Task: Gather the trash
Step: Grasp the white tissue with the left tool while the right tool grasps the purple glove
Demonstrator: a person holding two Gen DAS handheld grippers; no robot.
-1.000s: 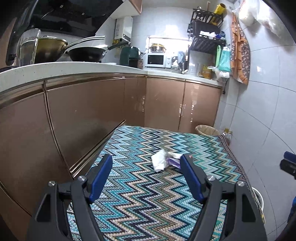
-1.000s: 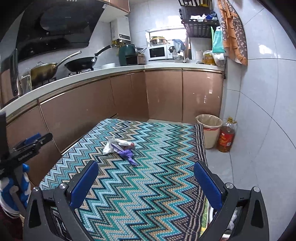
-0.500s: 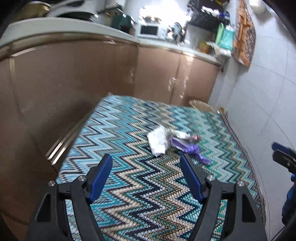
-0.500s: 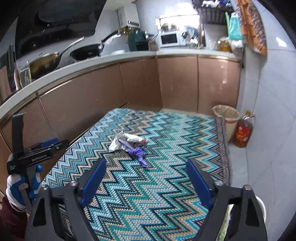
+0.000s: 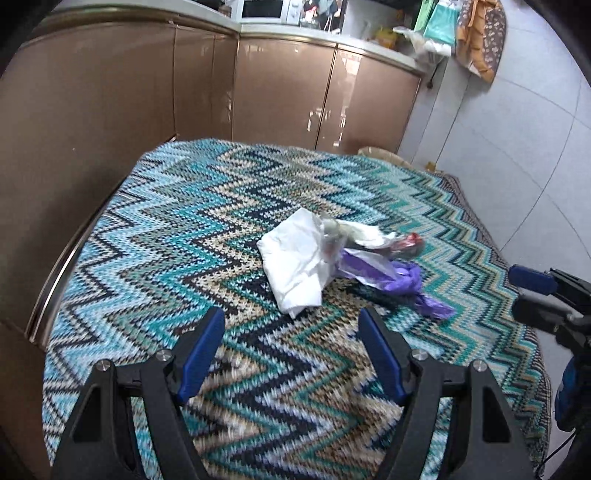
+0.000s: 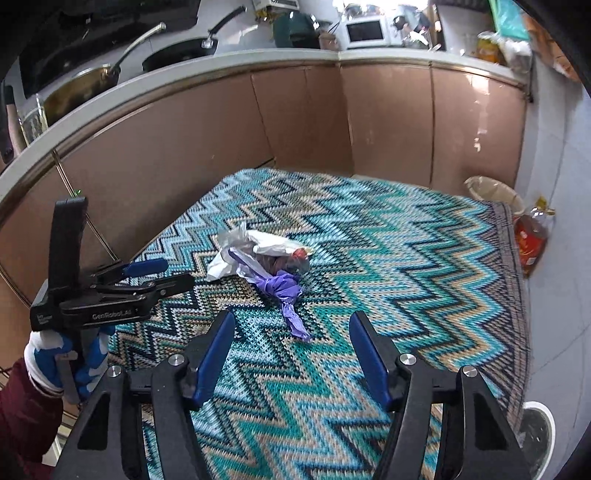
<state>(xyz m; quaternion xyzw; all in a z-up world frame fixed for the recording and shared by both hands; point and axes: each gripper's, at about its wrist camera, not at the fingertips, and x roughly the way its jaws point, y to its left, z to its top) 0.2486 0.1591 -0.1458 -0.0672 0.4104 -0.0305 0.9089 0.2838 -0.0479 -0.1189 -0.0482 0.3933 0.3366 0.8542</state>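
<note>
A small heap of trash lies near the middle of the zigzag-patterned teal, blue and beige woven rug (image 5: 207, 229), which covers the floor between the curved run of glossy brown cabinet doors (image 5: 122, 85) and the pale tiled wall; the heap is a crumpled white plastic bag (image 5: 295, 258), a knotted purple plastic bag (image 5: 399, 278) whose twisted tail points toward the rug's near edge, and a clear wrapper with a red scrap inside (image 5: 406, 243), all touching one another; what else the bags hold cannot be told.

The left gripper (image 5: 291, 332), black with blue pads, hovers just short of the white bag, its jaws released and wide, with nothing between them; the right gripper (image 6: 291, 328) hovers just short of the purple tail, its jaws having just been closing from a wider spread, though they stand apart and grasp nothing. In the right wrist view the left gripper shows from the side, carried by a hand in a white and blue glove (image 6: 59, 362) with a dark red sleeve behind it.

Beyond the rug's far right corner, against the cabinets, stands a round beige waste bin lined with a pale bag (image 6: 495, 192); its inside cannot be seen; just beside it stands a clear plastic bottle of amber oil with a red label (image 6: 530, 243). At the rug's near right edge a round white rim (image 6: 543, 417) shows, its contents too cut off to tell. On the countertop sit a brass-coloured pan (image 6: 85, 88), a black frying pan (image 6: 173, 55) and a white microwave (image 6: 365, 31).
</note>
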